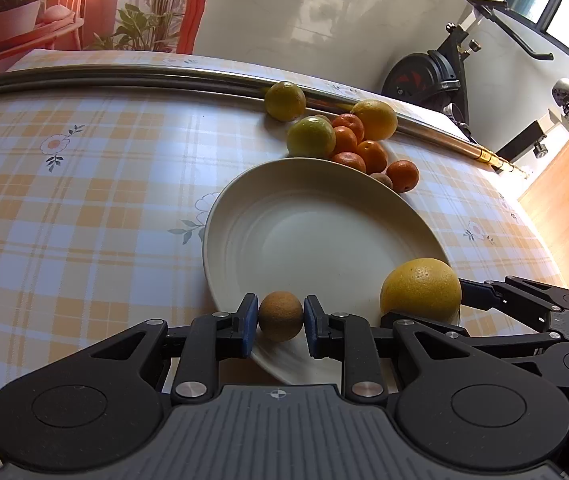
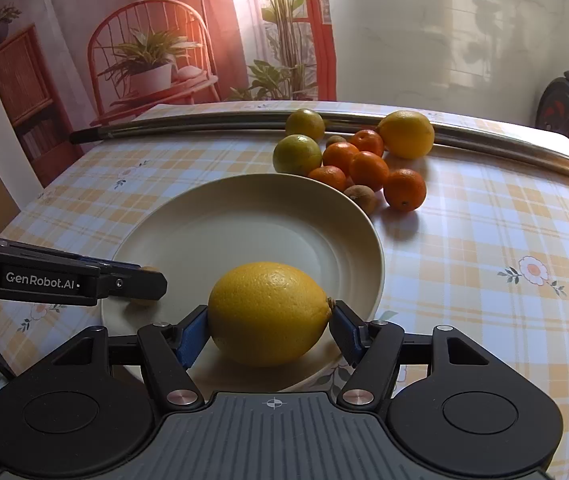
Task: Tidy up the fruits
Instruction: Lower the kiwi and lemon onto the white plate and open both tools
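Left hand-held gripper [image 1: 280, 318] clamps a small brown round kiwi [image 1: 280, 315] over the near rim of the cream round plate [image 1: 304, 216]; right hand-held gripper [image 2: 268, 320] clasps a large yellow lemon [image 2: 268, 312], long axis left-right, stem end right; plate centre bare, checked desk [image 1: 84, 200] open at left

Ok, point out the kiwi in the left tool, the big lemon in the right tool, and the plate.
kiwi [image 1: 280, 316]: left wrist view, middle of its brown skin.
big lemon [image 2: 268, 312]: right wrist view, centre of its yellow rind.
plate [image 2: 244, 184]: right wrist view, bare far rim.
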Tool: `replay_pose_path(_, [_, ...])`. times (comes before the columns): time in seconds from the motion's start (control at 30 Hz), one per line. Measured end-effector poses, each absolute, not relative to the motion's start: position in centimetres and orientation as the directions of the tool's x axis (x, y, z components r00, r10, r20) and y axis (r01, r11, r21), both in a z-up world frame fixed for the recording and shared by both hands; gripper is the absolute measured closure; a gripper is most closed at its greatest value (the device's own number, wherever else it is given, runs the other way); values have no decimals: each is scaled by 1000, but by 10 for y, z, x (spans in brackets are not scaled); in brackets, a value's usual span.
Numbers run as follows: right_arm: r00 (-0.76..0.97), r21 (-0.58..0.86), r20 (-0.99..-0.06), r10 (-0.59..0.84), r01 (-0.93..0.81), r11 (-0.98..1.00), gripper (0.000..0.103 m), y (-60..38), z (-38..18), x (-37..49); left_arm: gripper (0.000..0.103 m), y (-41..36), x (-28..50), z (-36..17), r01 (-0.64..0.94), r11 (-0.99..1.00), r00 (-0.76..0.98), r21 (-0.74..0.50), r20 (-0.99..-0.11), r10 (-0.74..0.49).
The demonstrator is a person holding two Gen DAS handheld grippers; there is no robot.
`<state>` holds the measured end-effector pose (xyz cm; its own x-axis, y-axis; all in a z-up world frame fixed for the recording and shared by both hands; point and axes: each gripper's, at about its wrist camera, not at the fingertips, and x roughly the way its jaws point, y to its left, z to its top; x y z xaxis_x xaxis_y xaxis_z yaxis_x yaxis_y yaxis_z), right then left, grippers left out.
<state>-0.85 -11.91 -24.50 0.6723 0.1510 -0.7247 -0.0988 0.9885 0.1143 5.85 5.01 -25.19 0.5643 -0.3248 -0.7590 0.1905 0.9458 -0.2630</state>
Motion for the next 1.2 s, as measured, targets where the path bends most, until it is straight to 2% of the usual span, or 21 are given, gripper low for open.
replay_pose_path(0.77, [676, 120, -720, 156, -100, 988, 41, -121, -244, -8, 74, 52, 57, -254, 191, 940, 566, -282, -751, -340])
replay_pose_path(1.2, [706, 111, -695, 137, -83, 990, 37, -125, -238, -12, 61, 60, 52, -245, 179, 939, 605, -294, -720, -341])
